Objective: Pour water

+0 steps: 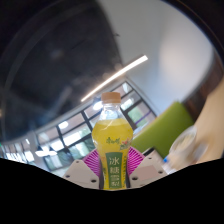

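Gripper (113, 172) clamped on a bottle (113, 140) — both magenta pads (93, 163) press its lower body at either side of the label. Bottle upright between the fingers, yellow liquid inside, orange cap (112, 98) on, white-and-green label with blue characters. View tilted upward: ceiling with a long light strip (113, 77), row of windows (75, 120) behind — green panel (168, 128) beyond the bottle.

The gripper (113, 170) has magenta pads (92, 163) on pale fingers.
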{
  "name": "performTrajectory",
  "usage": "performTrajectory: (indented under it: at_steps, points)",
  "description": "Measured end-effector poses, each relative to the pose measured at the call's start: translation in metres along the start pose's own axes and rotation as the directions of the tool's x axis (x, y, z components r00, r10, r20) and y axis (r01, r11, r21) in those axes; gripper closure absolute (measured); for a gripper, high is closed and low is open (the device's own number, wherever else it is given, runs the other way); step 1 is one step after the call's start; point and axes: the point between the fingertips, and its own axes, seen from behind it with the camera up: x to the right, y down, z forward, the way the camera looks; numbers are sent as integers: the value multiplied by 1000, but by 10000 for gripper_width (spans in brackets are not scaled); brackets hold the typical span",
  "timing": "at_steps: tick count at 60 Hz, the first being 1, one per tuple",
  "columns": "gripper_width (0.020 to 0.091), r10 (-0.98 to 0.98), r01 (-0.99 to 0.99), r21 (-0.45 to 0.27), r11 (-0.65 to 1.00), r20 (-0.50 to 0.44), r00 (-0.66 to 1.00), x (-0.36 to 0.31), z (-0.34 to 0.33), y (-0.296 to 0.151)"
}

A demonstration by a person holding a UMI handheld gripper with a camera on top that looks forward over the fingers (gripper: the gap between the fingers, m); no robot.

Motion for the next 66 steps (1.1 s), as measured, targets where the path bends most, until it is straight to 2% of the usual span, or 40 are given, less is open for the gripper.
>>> performTrajectory:
  at_steps: [5, 11, 17, 22, 33, 34, 36, 38, 45, 49, 51, 54, 56, 60, 63, 66]
  points:
    - [813, -264, 266, 30, 963, -69, 962, 27, -14, -49]
    - [812, -435, 433, -42, 900, -145, 889, 91, -38, -62]
    - [813, -552, 519, -196, 832, -203, 809, 178, -62, -33]
    - [812, -606, 533, -323, 782, -193, 771, 227, -89, 4]
    - [812, -591, 491, -416, 766, -155, 791, 250, -128, 49]
    - [813, -589, 485, -426, 764, -155, 793, 259, -114, 53]
    - [807, -588, 463, -475, 748, -152, 795, 264, -127, 65]
    - [799, -589, 488, -424, 763, -146, 795, 255, -114, 54]
    - [807, -587, 473, -444, 761, -160, 794, 253, -136, 60]
    - [802, -590, 476, -441, 761, -163, 791, 258, -125, 60]
    - [766, -589, 473, -443, 762, -169, 790, 258, -124, 61]
    - [656, -590, 471, -447, 761, -172, 789, 254, -132, 59]
    - [615, -593, 470, -452, 758, -178, 785, 256, -133, 58]
    - [412, -605, 459, -489, 742, -193, 773, 264, -131, 61]
    - [248, -603, 456, -488, 744, -199, 772, 260, -135, 55]
    - [300, -603, 456, -481, 749, -210, 769, 253, -140, 50]
